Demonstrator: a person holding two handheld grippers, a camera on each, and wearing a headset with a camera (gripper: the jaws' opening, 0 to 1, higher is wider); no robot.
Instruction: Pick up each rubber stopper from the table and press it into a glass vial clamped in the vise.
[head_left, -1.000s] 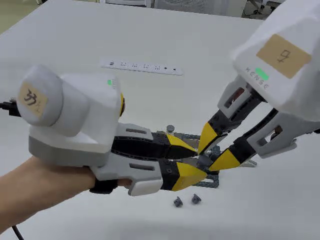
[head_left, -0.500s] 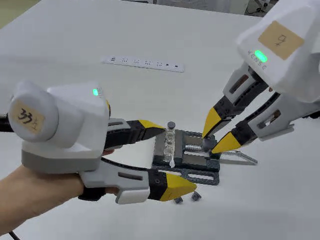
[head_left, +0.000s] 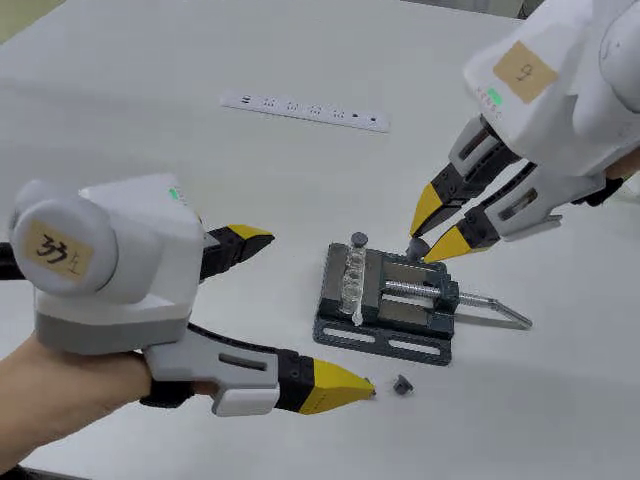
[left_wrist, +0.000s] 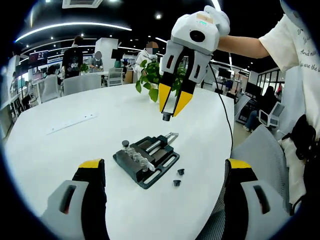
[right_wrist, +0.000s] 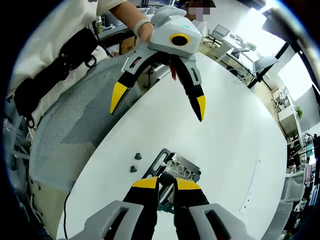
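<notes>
A dark vise (head_left: 398, 312) (left_wrist: 155, 162) (right_wrist: 162, 159) clamps a row of glass vials (head_left: 352, 282) (left_wrist: 138, 158); the far vial carries a grey stopper (head_left: 358, 240) (left_wrist: 125, 144). My right gripper (head_left: 430, 238) (right_wrist: 166, 183) hovers just above the vise's far right corner, shut on a dark rubber stopper (head_left: 418, 247) (left_wrist: 166, 117) (right_wrist: 166, 178). My left gripper (head_left: 305, 310) (left_wrist: 165, 165) stands wide open to the left of the vise, with nothing between its jaws. Two loose stoppers (left_wrist: 180, 171) (right_wrist: 138, 156) lie on the table in front of the vise; one (head_left: 402, 384) sits beside the left gripper's lower tip.
A white power strip (head_left: 305, 110) (left_wrist: 72, 123) lies far back on the white table (head_left: 150, 120). The vise's screw handle (head_left: 495, 308) sticks out to the right. A mesh chair (right_wrist: 75, 115) stands at the table edge. People and office furniture fill the background.
My left gripper has opened wide and drawn back to the left, off the vise. The right gripper has pulled slightly up and away, with the stopper still in its tips.
</notes>
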